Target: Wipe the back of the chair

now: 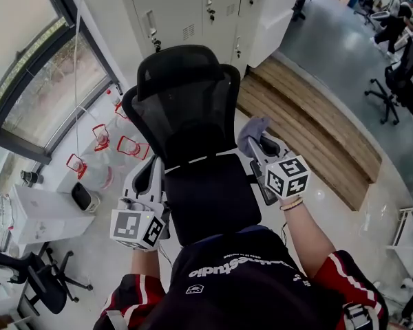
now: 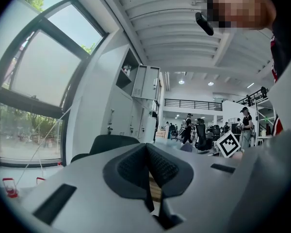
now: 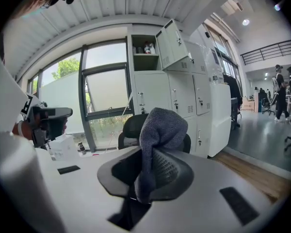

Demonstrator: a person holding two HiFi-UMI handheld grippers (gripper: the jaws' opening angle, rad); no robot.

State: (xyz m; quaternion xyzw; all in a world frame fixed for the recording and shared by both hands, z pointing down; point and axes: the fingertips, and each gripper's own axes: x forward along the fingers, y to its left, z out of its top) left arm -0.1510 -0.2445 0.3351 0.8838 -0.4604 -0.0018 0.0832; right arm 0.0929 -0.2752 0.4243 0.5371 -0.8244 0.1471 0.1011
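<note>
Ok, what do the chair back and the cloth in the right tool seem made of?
Black chair back: woven mesh, judging by its fine open texture, matt finish. Grey cloth pinched in the right tool: soft fuzzy fabric, likely microfibre, folding limply.

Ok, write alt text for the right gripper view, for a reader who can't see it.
The right gripper has its jaws shut on a grey cloth that bunches up above them. Behind it stands a black office chair, with a window to the left and white lockers to the right.
</note>
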